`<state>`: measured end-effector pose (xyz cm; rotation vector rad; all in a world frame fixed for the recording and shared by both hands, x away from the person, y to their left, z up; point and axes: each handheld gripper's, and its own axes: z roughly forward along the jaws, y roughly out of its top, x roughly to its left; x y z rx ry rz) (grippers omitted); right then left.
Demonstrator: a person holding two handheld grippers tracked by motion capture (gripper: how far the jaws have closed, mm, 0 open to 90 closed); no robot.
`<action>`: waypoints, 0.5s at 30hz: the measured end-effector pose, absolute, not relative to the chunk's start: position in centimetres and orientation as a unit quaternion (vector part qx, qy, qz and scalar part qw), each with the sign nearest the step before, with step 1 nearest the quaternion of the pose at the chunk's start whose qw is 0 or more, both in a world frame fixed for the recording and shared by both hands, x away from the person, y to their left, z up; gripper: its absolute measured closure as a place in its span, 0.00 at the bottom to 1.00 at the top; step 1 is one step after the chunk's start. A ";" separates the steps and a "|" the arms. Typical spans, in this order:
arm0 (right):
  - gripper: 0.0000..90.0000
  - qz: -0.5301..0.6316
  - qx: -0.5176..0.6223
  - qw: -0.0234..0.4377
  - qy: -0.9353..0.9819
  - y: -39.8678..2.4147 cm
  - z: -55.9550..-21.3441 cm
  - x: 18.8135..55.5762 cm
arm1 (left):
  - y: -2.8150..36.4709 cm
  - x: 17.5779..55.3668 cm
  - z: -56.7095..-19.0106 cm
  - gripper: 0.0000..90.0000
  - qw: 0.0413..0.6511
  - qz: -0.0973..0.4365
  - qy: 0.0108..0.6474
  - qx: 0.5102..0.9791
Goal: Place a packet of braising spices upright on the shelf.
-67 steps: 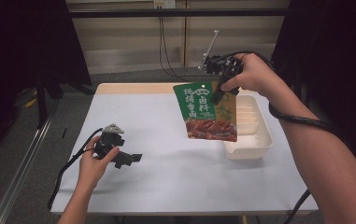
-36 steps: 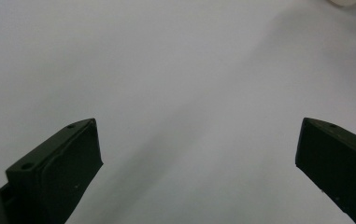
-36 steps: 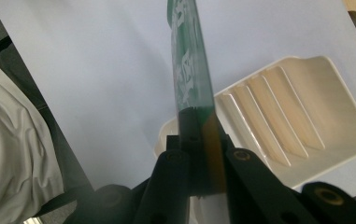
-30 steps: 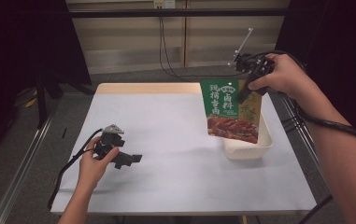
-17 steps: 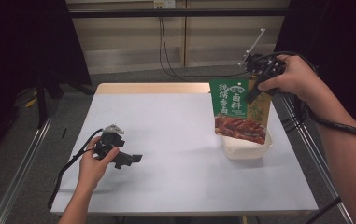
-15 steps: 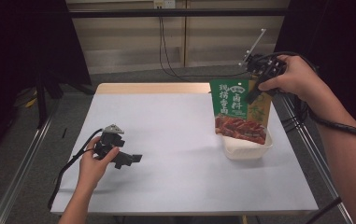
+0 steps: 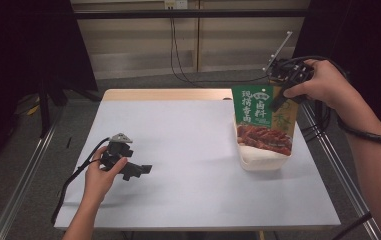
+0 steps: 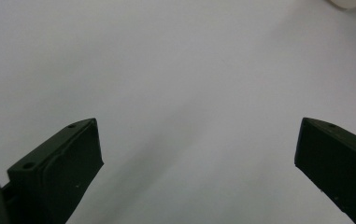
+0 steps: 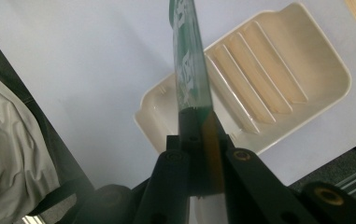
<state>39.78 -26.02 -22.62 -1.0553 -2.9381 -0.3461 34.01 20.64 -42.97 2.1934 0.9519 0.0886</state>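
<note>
High view shows the right gripper (image 7: 282, 102) pinching the top corner of a green food pouch (image 7: 264, 120), which hangs upright over the cream tray (image 7: 263, 161) at the right side of the white table (image 7: 188, 150). Right gripper view looks along the pouch (image 9: 189, 70) edge-on, clamped between the jaws, with the ribbed tray (image 9: 259, 93) below it. Across the table, well apart from the tray, the left gripper (image 7: 137, 170) rests low at the near left; left gripper view shows its fingers (image 8: 63, 163) spread wide over bare tabletop, holding nothing.
</note>
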 end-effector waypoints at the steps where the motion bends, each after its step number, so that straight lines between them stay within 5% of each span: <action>1: 1.00 -0.113 -0.338 -0.002 -0.934 -26.1 -22.7 39.8 | 20.6 34.0 -43.0 0.01 0.368 0.036 0.372 0.851; 15: 1.00 -0.112 -0.345 -0.002 -0.932 -26.5 -23.0 40.1 | 20.5 34.0 -43.1 0.01 0.367 0.036 0.373 0.852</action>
